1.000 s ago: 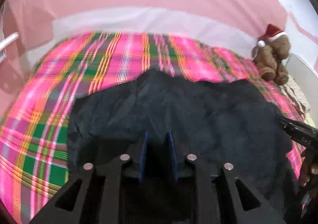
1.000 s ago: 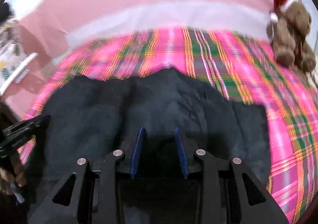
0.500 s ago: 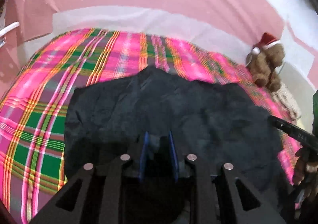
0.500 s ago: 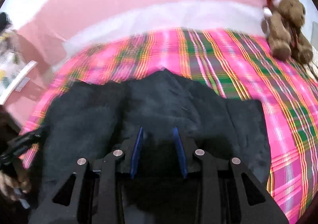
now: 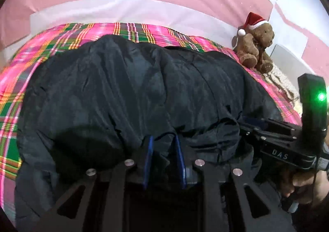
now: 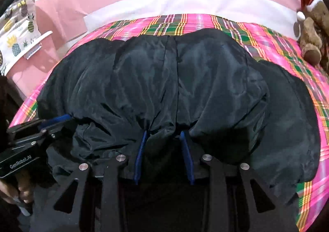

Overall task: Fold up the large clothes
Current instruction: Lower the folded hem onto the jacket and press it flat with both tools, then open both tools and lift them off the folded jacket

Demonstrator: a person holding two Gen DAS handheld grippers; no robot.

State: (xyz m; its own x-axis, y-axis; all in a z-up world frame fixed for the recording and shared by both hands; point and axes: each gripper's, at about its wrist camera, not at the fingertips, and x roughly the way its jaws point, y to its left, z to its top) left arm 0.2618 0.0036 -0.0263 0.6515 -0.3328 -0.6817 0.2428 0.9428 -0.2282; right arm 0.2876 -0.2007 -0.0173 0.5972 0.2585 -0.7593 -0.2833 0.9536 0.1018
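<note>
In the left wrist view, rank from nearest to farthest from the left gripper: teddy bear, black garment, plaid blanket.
From the left gripper:
1. Black garment, bunched between its fingers.
2. Plaid blanket, underneath, showing around the garment.
3. Teddy bear, far right corner of the bed.

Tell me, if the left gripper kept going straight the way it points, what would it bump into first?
The left gripper would push straight into the black jacket, whose bunched edge sits between its fingers. Beyond that lies the plaid bedspread, though depth is hard to judge.
</note>
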